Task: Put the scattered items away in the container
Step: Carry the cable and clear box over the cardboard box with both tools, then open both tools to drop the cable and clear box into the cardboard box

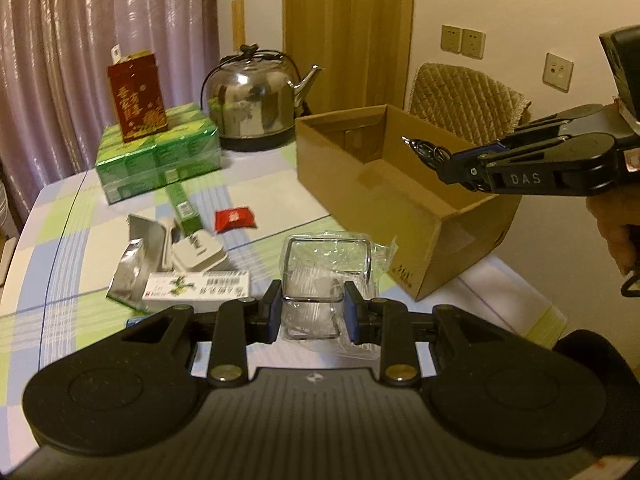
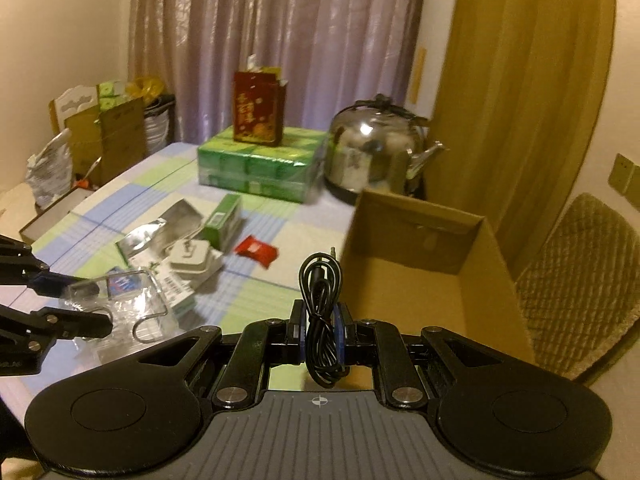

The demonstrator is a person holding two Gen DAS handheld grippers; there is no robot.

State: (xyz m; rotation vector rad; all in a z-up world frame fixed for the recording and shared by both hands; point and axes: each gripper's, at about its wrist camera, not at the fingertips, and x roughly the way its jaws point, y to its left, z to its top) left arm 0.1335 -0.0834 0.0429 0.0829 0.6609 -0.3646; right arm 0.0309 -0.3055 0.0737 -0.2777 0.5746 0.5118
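Note:
My left gripper is shut on a wire frame wrapped in clear plastic, held just above the table. The open cardboard box stands to its right. My right gripper reaches in from the right above the box, shut on a coiled black cable. In the right wrist view the cable sits pinched between the right gripper's blue pads, at the box's near left corner. The left gripper with the wrapped frame shows at the left.
Loose on the checked tablecloth lie a red packet, a small green box, a white plug, a silver pouch and a white medicine box. Behind stand a steel kettle, a green tissue pack and a red carton.

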